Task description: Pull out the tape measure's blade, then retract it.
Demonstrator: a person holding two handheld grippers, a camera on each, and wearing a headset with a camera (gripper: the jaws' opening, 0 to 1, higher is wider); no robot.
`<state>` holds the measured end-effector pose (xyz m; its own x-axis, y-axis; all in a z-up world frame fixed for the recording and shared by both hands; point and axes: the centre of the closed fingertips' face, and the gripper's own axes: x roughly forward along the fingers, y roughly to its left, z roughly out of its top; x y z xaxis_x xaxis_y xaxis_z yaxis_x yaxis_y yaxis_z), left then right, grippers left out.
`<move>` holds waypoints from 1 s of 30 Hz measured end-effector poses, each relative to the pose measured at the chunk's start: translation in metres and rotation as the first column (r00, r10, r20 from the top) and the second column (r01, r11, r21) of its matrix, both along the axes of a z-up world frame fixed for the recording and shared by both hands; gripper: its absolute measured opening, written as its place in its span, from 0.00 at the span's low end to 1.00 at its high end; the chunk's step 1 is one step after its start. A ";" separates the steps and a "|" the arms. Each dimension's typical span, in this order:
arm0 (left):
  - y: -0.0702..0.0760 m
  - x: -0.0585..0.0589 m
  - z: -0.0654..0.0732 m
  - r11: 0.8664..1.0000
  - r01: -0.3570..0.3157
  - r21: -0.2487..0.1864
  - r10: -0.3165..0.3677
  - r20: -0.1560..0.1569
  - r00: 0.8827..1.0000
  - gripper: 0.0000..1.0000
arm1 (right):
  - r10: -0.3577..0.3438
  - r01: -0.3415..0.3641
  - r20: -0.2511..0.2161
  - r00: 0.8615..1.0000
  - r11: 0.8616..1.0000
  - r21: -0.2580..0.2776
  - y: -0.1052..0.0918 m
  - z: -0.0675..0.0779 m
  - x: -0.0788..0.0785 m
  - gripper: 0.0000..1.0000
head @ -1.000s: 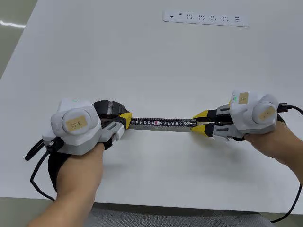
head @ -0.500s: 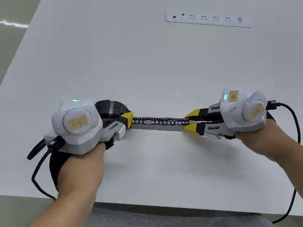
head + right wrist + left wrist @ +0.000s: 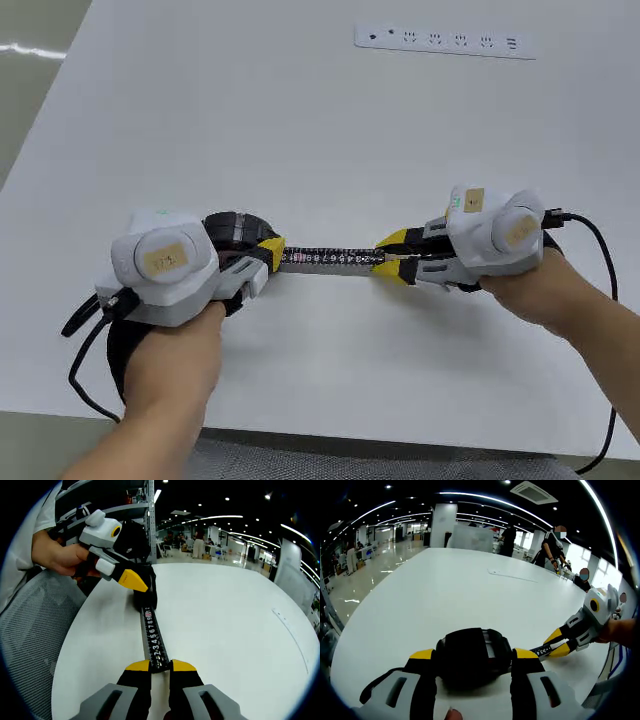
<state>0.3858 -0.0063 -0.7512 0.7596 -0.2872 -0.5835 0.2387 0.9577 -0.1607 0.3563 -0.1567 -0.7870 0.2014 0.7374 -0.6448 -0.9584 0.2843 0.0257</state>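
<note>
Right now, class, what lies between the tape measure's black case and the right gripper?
The numbered blade spans it, running from the case to the right gripper, which pinches its end. The head view and right gripper view show it.

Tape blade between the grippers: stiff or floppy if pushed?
Probably springy-stiff: the blade runs straight from the case to the right gripper, with no visible kink. It looks thin, so pushed endwise it would likely buckle.
</note>
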 end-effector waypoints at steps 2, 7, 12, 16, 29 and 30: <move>0.000 0.000 0.000 1.000 0.000 0.000 0.000 0.000 1.000 0.55 | 0.003 -0.003 -0.003 1.000 1.000 0.003 0.003 -0.001 0.000 0.09; 0.000 0.000 0.000 1.000 -0.001 -0.003 0.001 -0.001 1.000 0.55 | 0.009 -0.009 -0.002 1.000 1.000 0.011 0.009 -0.001 0.002 0.09; 0.001 0.001 -0.001 1.000 -0.002 -0.005 0.002 -0.002 1.000 0.55 | 0.012 -0.012 -0.005 1.000 1.000 0.019 0.016 -0.002 0.003 0.09; 0.001 0.001 -0.001 1.000 -0.001 -0.004 0.001 -0.002 1.000 0.55 | 0.016 -0.016 -0.008 1.000 1.000 0.027 0.023 -0.002 0.003 0.09; 0.000 0.001 -0.001 1.000 -0.004 -0.009 0.004 -0.003 1.000 0.55 | 0.033 -0.032 -0.013 0.999 0.998 0.050 0.046 -0.001 0.005 0.09; 0.000 0.001 -0.001 1.000 -0.004 -0.010 0.004 -0.003 1.000 0.55 | 0.034 -0.033 -0.013 0.999 0.998 0.052 0.047 -0.001 0.005 0.09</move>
<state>0.3867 -0.0059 -0.7521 0.7592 -0.2898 -0.5828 0.2341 0.9571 -0.1709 0.3614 -0.1097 -0.7883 0.1675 0.7760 -0.6080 -0.9668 0.2501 0.0530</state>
